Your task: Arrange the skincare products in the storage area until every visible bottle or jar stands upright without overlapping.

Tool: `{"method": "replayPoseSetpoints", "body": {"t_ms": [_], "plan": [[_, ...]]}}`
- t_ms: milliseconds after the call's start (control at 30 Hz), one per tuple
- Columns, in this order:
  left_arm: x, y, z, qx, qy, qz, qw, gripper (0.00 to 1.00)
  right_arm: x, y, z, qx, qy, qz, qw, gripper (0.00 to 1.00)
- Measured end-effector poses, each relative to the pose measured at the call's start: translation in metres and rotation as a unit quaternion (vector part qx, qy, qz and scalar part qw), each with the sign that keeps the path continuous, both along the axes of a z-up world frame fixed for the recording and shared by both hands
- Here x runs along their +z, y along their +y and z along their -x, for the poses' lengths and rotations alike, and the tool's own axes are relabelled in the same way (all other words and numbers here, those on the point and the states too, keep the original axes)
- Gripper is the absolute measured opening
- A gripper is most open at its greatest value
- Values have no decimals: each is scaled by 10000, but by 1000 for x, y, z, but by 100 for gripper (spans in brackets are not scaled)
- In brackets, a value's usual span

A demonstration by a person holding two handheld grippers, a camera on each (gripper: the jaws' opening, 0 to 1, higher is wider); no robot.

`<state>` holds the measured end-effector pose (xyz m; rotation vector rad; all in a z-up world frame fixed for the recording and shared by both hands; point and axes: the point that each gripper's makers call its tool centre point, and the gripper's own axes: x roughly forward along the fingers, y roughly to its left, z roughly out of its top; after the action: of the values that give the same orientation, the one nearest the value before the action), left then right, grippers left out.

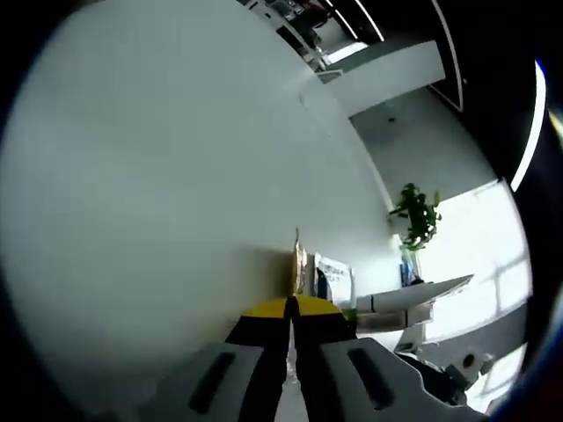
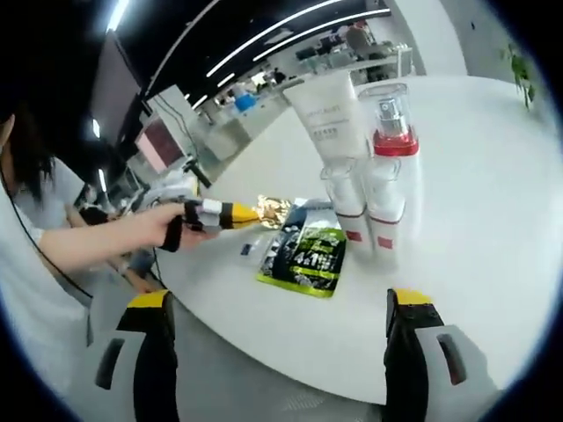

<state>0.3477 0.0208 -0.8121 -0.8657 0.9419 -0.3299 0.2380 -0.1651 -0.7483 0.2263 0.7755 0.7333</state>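
On the white table (image 2: 484, 176) a white tube (image 2: 327, 110) stands upright beside a tall spray bottle (image 2: 391, 132) with a red band and clear cap. Two small clear-capped bottles (image 2: 345, 207) stand in front of them. A green-and-black sachet (image 2: 308, 255) lies flat near the table edge, partly over a blue sachet (image 2: 303, 211). My left gripper (image 2: 230, 213) comes in from the left, shut on a gold sachet (image 2: 274, 209) just above the flat sachets. In the left gripper view the gold sachet (image 1: 298, 264) stands edge-on above the shut yellow tips of the left gripper (image 1: 290, 308). My right gripper (image 2: 280, 299) is open and holds nothing, near the table's edge.
A person's hand (image 2: 149, 229) holds the left gripper from the left. A potted plant (image 1: 415, 215) stands beyond the table. White table surface (image 1: 176, 176) spreads wide in the left gripper view. Desks and screens (image 2: 158, 141) stand behind in the room.
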Motion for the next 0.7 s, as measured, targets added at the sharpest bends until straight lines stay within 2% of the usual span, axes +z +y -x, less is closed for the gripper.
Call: {"method": "replayPoseSetpoints", "body": {"t_ms": [167,300,700], "plan": [[-4,3,0,-33,-9,-140,9999,0,-1,1,6,-22,78,14,10000,99],[-3,1,1,-153,-157,-259,9994,0,0,1,5,-46,59,-13,10000,99],[-3,3,5,-416,-333,-710,9960,0,0,3,8,-30,99,-44,9999,99]]}}
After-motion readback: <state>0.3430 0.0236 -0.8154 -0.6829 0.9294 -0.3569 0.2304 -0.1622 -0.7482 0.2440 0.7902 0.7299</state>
